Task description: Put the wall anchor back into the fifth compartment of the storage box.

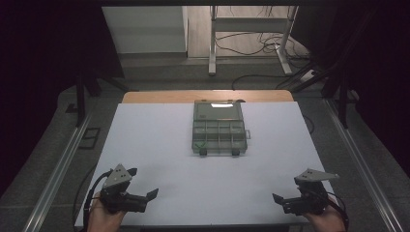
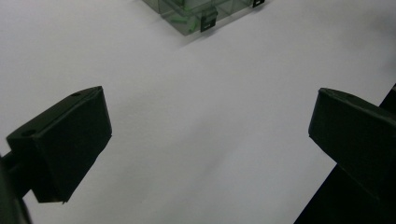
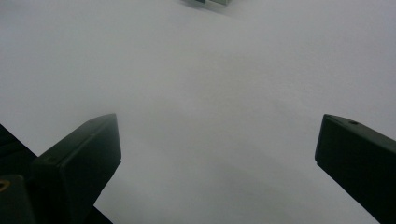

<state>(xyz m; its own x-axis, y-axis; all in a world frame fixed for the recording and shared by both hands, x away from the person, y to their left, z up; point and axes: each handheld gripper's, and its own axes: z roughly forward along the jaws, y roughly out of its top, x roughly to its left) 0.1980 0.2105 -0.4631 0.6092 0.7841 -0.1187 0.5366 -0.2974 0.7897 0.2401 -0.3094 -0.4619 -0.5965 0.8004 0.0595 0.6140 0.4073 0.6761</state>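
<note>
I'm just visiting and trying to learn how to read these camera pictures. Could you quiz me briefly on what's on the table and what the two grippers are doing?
1. True or false: the left gripper holds the compartment box.
2. Where does the box stand on the white table? A) near the middle, toward the far side B) at the near left corner C) between the right gripper's fingers
3. Fill in: the right gripper has its fingers spread ____.

Key
1. False; its fingers are wide apart over bare table.
2. A
3. Open, with nothing between them.
</note>
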